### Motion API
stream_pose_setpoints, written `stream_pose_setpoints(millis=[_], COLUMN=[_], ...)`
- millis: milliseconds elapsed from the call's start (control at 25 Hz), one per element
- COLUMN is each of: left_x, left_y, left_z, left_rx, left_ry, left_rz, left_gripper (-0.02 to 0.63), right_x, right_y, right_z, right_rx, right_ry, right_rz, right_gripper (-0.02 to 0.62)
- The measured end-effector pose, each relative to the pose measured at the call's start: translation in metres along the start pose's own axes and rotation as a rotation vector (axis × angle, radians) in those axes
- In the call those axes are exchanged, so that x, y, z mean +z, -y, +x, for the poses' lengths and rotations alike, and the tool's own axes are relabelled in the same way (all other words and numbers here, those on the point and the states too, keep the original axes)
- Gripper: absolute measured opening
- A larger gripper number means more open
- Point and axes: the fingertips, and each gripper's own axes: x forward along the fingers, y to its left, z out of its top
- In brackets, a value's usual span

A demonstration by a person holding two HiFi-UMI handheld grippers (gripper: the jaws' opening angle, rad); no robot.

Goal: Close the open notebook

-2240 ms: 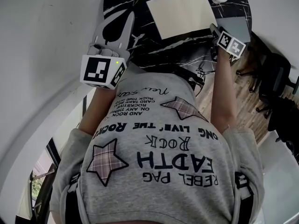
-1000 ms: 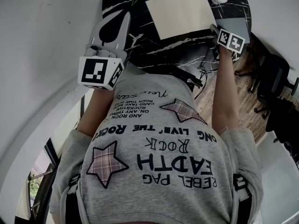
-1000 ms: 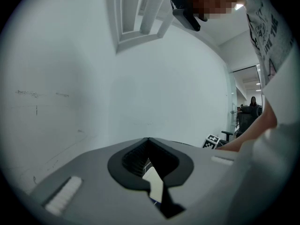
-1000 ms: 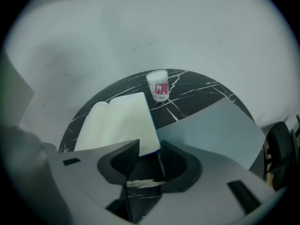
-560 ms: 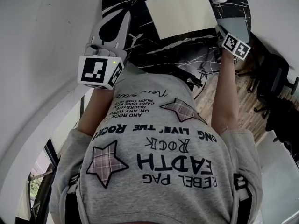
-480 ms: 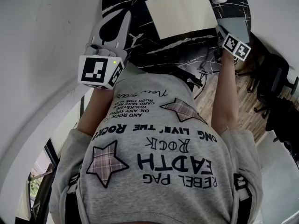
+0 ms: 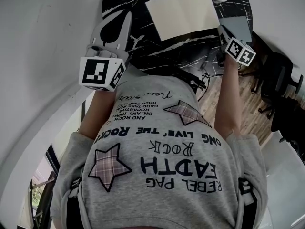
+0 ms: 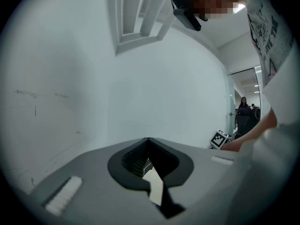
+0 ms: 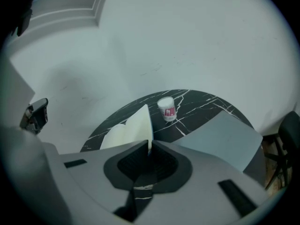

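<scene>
Now my right gripper [image 9: 149,146], wide a second ago, is closing on the right leaf [image 9: 138,125] of the notebook [image 7: 183,11] at upper centre of the head view and has tipped it up, so closing's begun; left gripper [image 7: 127,19] idle, jaws together, empty

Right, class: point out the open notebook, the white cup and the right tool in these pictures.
open notebook [image 7: 183,12], head view, middle of its cream pages.
white cup [image 9: 166,109], right gripper view, its side wall.
right tool [image 9: 149,145], right gripper view, between its tips, which are closing on a lifted notebook page.
</scene>
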Motion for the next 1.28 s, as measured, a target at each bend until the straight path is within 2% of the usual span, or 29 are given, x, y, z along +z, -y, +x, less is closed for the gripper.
stream_pose_setpoints(millis=[520, 920, 1280], left_x=[0.006, 0.007, 0.008], left_y=[0.002, -0.001, -0.004], left_z=[-0.005, -0.012, -0.021], left_rx=[-0.014, -0.012, -0.015], left_ry=[0.025, 0.042, 0.06], left_rz=[0.005, -0.003, -0.006], left_gripper=[0.009, 0.009, 0.009], right_x=[0.014, 0.012, -0.003], right_y=[-0.049, -0.093, -0.145], right_z=[-0.021, -0.029, -0.029], right_rx=[0.098, 0.137, 0.237], right_ry=[0.045, 0.015, -0.027], right_rz=[-0.093, -0.194, -0.259], right_gripper=[0.026, 0.025, 0.023])
